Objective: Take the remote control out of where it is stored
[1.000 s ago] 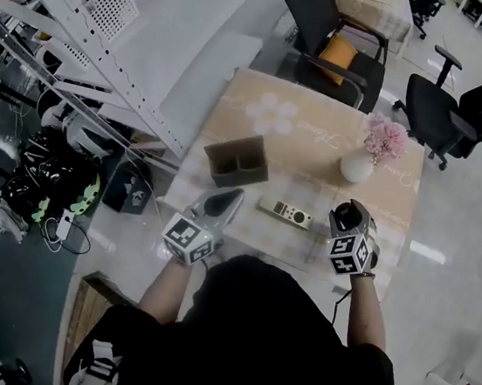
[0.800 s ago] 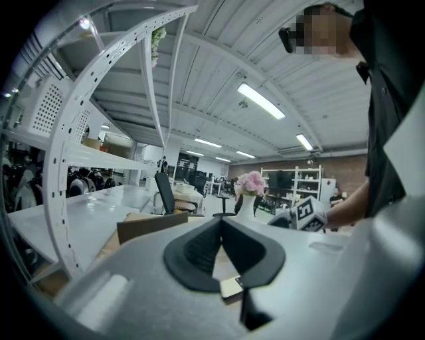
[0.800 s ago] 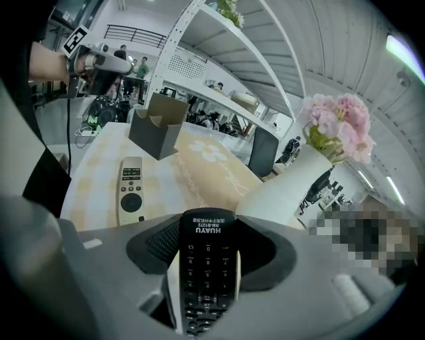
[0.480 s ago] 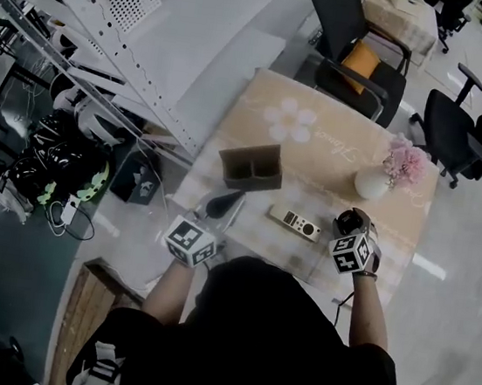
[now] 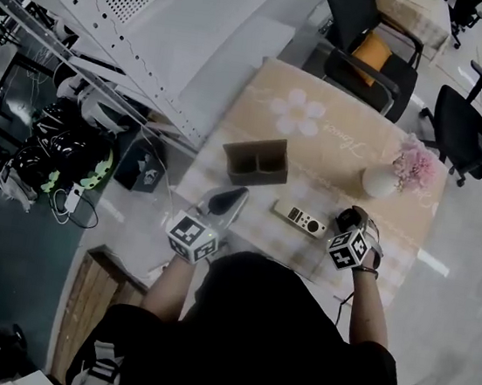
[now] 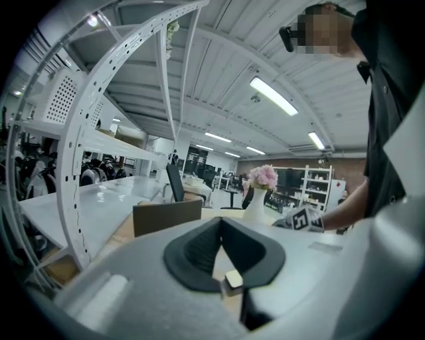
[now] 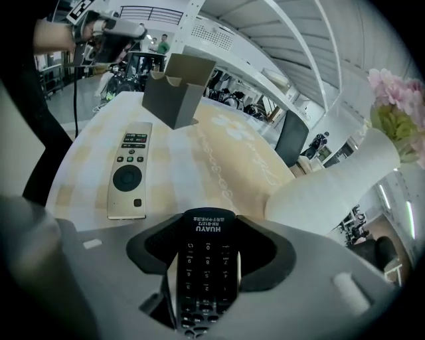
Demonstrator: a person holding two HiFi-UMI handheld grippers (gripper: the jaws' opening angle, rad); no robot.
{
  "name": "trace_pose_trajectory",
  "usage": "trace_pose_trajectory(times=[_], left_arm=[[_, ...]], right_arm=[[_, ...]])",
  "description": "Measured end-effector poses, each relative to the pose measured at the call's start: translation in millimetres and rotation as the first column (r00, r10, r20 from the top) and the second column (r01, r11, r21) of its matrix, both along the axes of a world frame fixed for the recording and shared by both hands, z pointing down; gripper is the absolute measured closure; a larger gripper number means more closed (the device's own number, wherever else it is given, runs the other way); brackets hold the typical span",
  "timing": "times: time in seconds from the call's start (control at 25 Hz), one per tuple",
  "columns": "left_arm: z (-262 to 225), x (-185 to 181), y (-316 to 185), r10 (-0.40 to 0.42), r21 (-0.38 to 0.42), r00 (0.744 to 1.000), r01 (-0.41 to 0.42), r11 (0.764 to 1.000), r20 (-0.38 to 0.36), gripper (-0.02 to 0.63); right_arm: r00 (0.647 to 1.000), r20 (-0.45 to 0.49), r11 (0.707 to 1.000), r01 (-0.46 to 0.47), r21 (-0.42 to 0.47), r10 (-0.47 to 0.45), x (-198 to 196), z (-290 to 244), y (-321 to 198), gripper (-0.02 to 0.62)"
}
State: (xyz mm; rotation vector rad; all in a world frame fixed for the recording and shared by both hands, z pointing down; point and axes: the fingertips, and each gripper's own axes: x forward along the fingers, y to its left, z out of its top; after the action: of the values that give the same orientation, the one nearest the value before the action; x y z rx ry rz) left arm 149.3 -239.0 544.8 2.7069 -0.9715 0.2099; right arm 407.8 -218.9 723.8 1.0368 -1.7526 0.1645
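Observation:
A black remote control [image 7: 206, 265] with white key markings lies lengthwise between the jaws of my right gripper [image 7: 207, 222], which is shut on it. In the head view the right gripper [image 5: 349, 219] hangs low over the table's right part, just in front of the vase. A silver remote [image 5: 299, 219] lies flat on the table between the two grippers, also visible as the silver remote [image 7: 129, 169]. The brown two-slot holder [image 5: 256, 161] stands behind it. My left gripper [image 5: 235, 197] hovers at the table's left front, its tips together around nothing [image 6: 220, 222].
A white vase [image 5: 380, 181] with pink flowers [image 5: 417, 160] stands at the table's right, close to the right gripper. The beige patterned table [image 5: 318, 144] has office chairs [image 5: 375, 46] behind it. A white rack [image 5: 109, 55] and cluttered gear [image 5: 60, 163] stand to the left.
The right gripper has sunk toward the tabletop with the black remote in its jaws. The left gripper has shifted a little and lowered slightly. The silver remote and holder have not moved.

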Motion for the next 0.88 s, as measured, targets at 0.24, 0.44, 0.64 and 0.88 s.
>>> trace_pose_trajectory(times=[0.24,0.44,0.64,0.88], left_arm=[[1,-8,3,-0.010,-0.007,1.000,0.010,1.000,0.011,0.604],[-2,-8,6,-0.013,-0.002,1.000,0.013,1.000,0.006,0.604],[0,-10,10,-0.014,-0.008,1.000,0.014,1.000,0.006,0.604],[-1,-21,15,-0.021,-0.012,1.000,0.021,1.000,0.015,0.604]], right_arm=[[1.000,0.001,1.000,0.016,-0.013,-0.016,-2,2,0,0.347],[1.000,0.011,1.000,0.018,-0.009,-0.018,-1,1,1,0.345],[0.999,0.032,1.000,0.009,-0.009,-0.009,0,2,0,0.344],[1.000,0.003,1.000,0.001,0.009,-0.001,0,0,2,0.341]])
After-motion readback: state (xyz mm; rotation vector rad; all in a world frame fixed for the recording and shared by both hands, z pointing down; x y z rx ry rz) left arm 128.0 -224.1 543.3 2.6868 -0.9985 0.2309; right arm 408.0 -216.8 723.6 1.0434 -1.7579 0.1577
